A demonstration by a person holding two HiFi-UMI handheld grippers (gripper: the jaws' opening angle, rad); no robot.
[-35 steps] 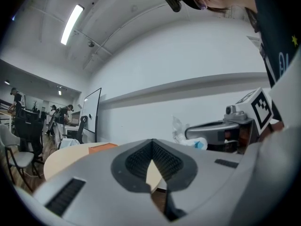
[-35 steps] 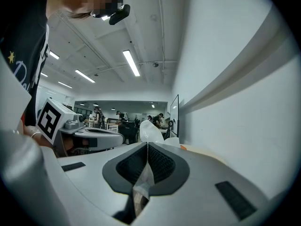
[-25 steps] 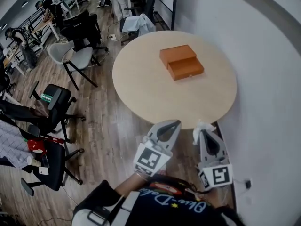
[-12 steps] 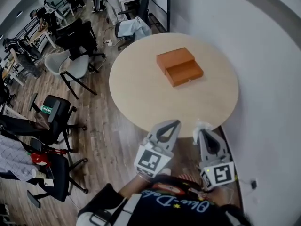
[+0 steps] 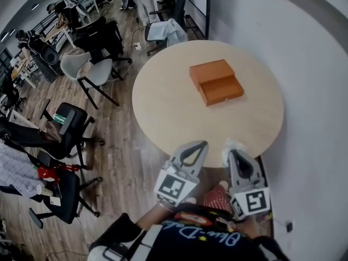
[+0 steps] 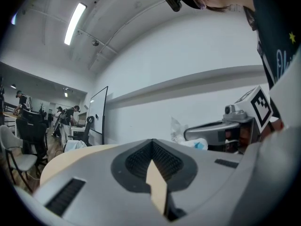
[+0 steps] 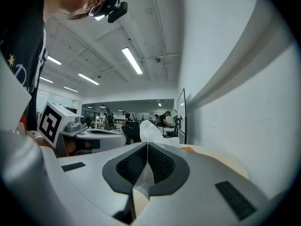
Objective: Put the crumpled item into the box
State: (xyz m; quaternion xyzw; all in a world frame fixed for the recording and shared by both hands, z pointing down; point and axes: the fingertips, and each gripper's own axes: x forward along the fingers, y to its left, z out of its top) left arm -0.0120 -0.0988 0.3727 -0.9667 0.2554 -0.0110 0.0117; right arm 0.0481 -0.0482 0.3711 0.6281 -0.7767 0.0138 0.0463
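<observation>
The orange box (image 5: 216, 82) sits lid-shut on the far half of the round table (image 5: 163, 107), and a sliver of it (image 7: 189, 149) shows in the right gripper view. My right gripper (image 5: 235, 152) hovers at the table's near edge, shut on a white crumpled item (image 5: 234, 144) that pokes out past the jaws (image 7: 149, 130). My left gripper (image 5: 194, 149) is beside it on the left, shut with nothing held (image 6: 153, 143). From the left gripper view the crumpled item (image 6: 180, 128) shows in the right gripper (image 6: 221, 132). Both grippers are well short of the box.
A white wall (image 5: 304, 64) curves close behind and right of the table. Office chairs (image 5: 89, 69) and a black chair (image 5: 65, 118) stand on the wooden floor to the left. Desks and people are far back in the room.
The head view has shifted slightly, so table and box sit a little lower and further right in the frame. Both grippers stay at the near edge, the right still gripping the item.
</observation>
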